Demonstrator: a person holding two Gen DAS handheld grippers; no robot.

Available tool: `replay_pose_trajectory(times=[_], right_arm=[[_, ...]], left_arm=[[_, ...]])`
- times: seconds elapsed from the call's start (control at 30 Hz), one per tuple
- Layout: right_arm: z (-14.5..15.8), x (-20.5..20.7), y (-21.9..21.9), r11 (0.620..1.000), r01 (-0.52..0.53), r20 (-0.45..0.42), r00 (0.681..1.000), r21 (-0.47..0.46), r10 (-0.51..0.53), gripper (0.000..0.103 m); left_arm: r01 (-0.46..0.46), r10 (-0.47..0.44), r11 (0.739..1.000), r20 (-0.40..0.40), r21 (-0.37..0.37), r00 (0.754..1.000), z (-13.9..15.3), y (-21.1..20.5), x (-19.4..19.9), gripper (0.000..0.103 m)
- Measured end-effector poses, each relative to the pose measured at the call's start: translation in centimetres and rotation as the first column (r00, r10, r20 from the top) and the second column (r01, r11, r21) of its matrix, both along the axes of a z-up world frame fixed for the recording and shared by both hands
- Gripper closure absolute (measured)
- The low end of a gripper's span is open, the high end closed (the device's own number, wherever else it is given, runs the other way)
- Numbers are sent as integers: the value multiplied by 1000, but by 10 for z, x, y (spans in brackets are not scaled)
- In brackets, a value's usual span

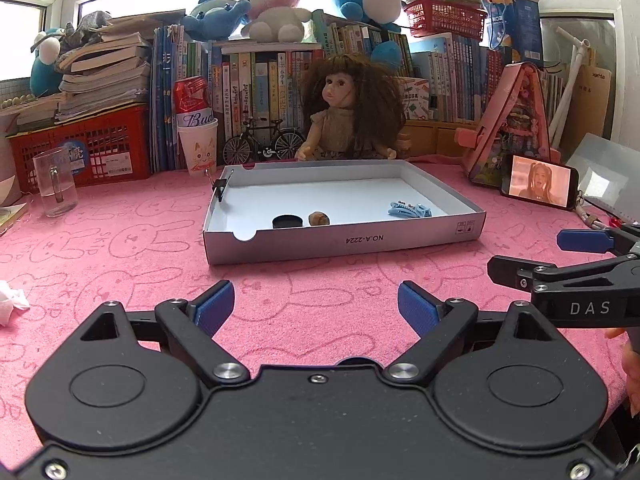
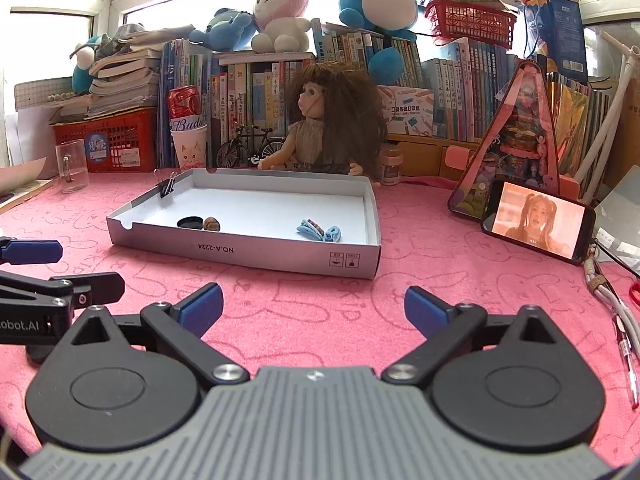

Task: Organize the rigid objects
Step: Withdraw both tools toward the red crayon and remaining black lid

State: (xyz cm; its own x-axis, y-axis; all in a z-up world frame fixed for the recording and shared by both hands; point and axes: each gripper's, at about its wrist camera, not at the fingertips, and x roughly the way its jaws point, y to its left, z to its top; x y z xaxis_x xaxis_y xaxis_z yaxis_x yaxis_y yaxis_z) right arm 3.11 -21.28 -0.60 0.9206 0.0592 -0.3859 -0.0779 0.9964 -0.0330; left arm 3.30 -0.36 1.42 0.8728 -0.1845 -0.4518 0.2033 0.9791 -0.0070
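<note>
Left wrist view: left tongs point(image 1: 316, 304) agape, empty.
Right tongs point(image 2: 314, 306): agape, empty.
Tray point(image 1: 344, 240): dead ahead of both, long axis crosswise; neither nearer.

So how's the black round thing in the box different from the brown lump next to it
The black disc is flat, low and dark with a clean circular outline. The brown lump is rounder, taller, mottled tan and irregular. Both are small, sit side by side near the front wall of the white box, and neither is held.
</note>
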Motion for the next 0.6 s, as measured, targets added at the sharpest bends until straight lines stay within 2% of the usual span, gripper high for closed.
replay_pose_trajectory(times=[0.23,0.4,0.53,0.6], right_arm=[[-13,-12,-9,999,45,7,999,9,-45,1],[-23,-22,-11,997,75,28,997,-15,-74,1],[-29,-28,-14,995,104,34,994,-9,-103,0],[-32,-30,-15,993,120,28,992,-3,-120,0]], left_arm=[[4,-4,1000,6,14,1000,-11,6,-21,16],[9,-9,1000,-16,19,1000,-18,8,-30,26],[-4,4,1000,1,17,1000,-19,11,-39,30],[-11,11,1000,9,21,1000,-20,12,-43,36]])
